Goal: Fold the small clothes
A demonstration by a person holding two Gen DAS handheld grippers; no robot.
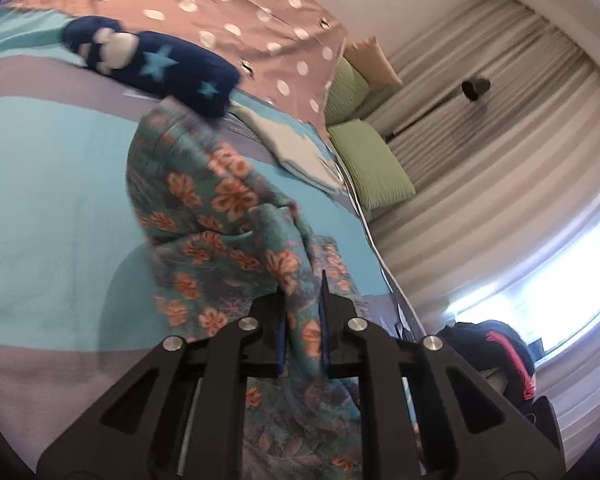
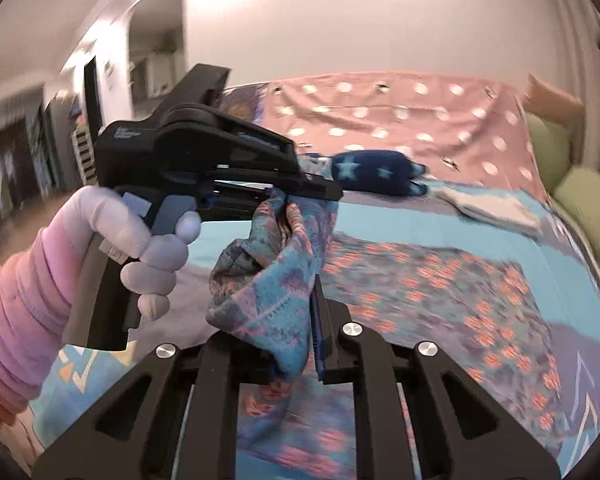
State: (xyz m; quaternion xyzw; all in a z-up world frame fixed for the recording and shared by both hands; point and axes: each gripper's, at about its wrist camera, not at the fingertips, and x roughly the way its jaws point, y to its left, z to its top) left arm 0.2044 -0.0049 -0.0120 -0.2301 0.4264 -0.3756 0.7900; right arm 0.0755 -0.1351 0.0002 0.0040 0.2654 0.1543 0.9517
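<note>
**Both tools pinch the floral garment above the bed**

The gloved left hand (image 2: 140, 248) squeezes the left tool (image 1: 303, 320), whose fingers are clamped on a bunched edge of the floral garment (image 1: 220, 208). The cloth hangs lifted ahead of that tool, draping down to the teal and grey bed cover (image 1: 52, 184). The right tool (image 2: 300, 340) grips another fold of the same garment, the rest trailing to its right across the bed. Beyond both tools lies a navy star-patterned piece (image 1: 160, 68), with a pale folded cloth (image 1: 296, 148) just right of it and green pillows (image 1: 372, 164) at the far right.
</note>
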